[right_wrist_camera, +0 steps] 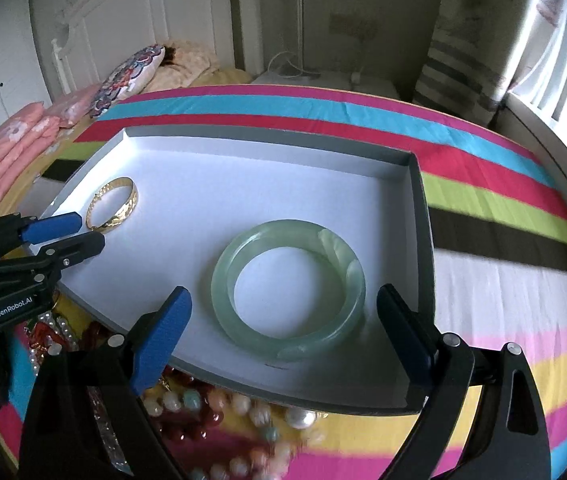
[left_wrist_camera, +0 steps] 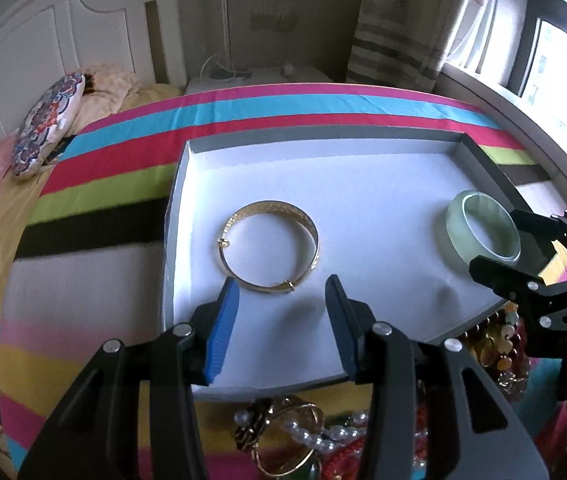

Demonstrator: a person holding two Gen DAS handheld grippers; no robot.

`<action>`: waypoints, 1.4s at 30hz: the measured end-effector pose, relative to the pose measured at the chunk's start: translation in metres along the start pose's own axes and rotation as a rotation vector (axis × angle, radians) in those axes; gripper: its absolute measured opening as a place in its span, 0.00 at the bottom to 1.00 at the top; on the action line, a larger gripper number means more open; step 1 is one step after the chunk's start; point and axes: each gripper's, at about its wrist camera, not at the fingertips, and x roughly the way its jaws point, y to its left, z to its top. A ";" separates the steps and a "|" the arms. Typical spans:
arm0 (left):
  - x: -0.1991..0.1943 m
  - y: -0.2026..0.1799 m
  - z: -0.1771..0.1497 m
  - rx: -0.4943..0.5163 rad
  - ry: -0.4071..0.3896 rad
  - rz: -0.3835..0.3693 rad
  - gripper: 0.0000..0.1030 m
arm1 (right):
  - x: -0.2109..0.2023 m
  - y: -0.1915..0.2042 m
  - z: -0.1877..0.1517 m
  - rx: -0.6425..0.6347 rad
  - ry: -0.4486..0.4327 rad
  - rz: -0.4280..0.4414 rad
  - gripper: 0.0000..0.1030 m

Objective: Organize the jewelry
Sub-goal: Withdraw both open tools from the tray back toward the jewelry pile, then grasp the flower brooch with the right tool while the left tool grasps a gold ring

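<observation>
A white tray (left_wrist_camera: 323,138) with grey walls lies on a striped bed. A gold bangle (left_wrist_camera: 311,232) lies flat in its left part, just ahead of my left gripper (left_wrist_camera: 281,284), which is open with nothing between its blue pads. A pale green jade bangle (right_wrist_camera: 223,280) lies flat in the right part of the tray (right_wrist_camera: 267,136). My right gripper (right_wrist_camera: 283,292) stands wide open around it, with a gap at each pad. The left wrist view shows the jade bangle (left_wrist_camera: 455,224) and my right gripper (left_wrist_camera: 495,240). The right wrist view shows the gold bangle (right_wrist_camera: 133,200) and my left gripper (right_wrist_camera: 89,230).
A heap of pearls, red beads and gold rings (left_wrist_camera: 307,432) lies on the bedcover in front of the tray, under both grippers (right_wrist_camera: 223,412). Pillows (left_wrist_camera: 47,124) and a white headboard (left_wrist_camera: 63,32) are at the far left. A window (left_wrist_camera: 555,60) is at the right.
</observation>
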 end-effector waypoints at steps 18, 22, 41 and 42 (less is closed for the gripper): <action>-0.060 -0.023 -0.069 0.062 -0.059 -0.006 0.76 | -0.052 0.020 -0.062 0.022 -0.017 -0.003 0.88; -0.094 -0.009 -0.083 0.014 -0.185 -0.023 0.96 | -0.081 0.016 -0.071 -0.008 -0.151 0.054 0.90; -0.177 0.045 -0.165 -0.012 -0.320 0.036 0.97 | -0.116 0.092 -0.132 -0.646 -0.096 0.270 0.38; -0.176 0.042 -0.166 -0.009 -0.316 0.024 0.97 | -0.115 0.096 -0.134 -0.663 -0.086 0.270 0.37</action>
